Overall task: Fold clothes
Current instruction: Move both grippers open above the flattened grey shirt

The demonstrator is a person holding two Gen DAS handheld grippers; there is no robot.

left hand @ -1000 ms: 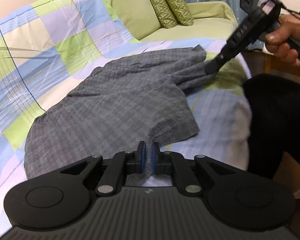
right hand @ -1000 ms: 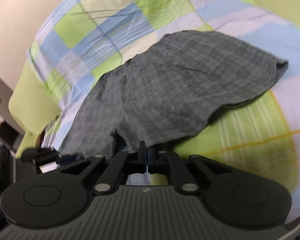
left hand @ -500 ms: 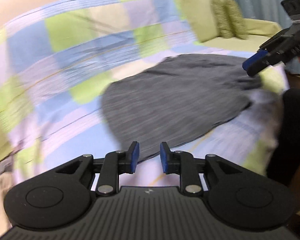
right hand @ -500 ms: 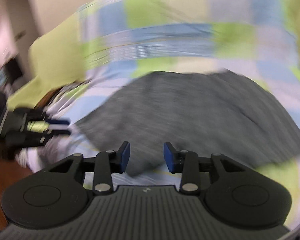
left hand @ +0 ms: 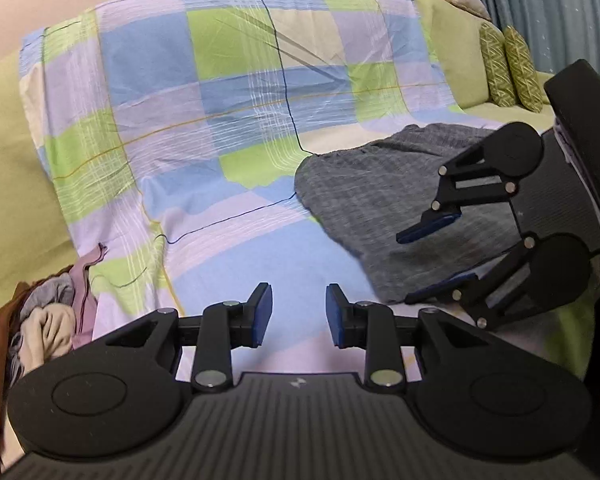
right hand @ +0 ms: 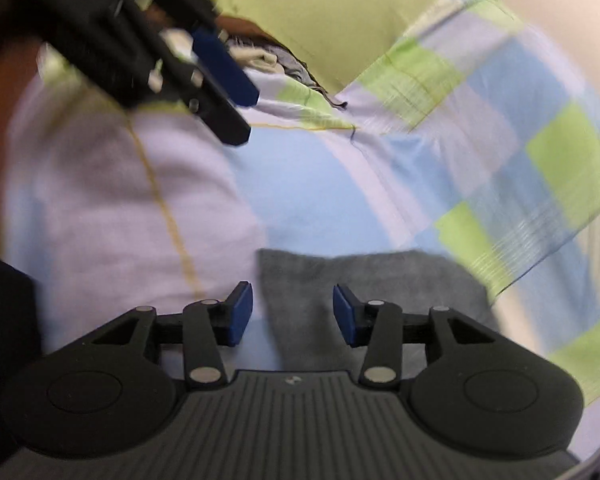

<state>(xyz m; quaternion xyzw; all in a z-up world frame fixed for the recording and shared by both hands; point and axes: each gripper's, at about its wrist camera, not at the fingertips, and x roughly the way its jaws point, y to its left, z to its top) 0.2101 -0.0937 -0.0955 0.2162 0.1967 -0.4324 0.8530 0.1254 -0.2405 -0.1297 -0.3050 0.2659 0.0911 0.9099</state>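
Home living rm: green sofa (left hand: 8, 152) w/ checked sheet (left hand: 236, 120), throw cushions (left hand: 508, 68), curtain (left hand: 560, 12), clothes pile (left hand: 48, 320).

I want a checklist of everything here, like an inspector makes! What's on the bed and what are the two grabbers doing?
Surface: checked sheet in blue, green and lilac, spread over a green sofa.
Job's things: grey garment lying loose on the sheet.
Clutter: pile of clothes at the sheet's left edge.
Grippers: left gripper opening, nothing between its pads; right gripper opening above the garment's edge, not gripping it.
Cables: nothing seen.
Surroundings: two patterned cushions, blue curtain.
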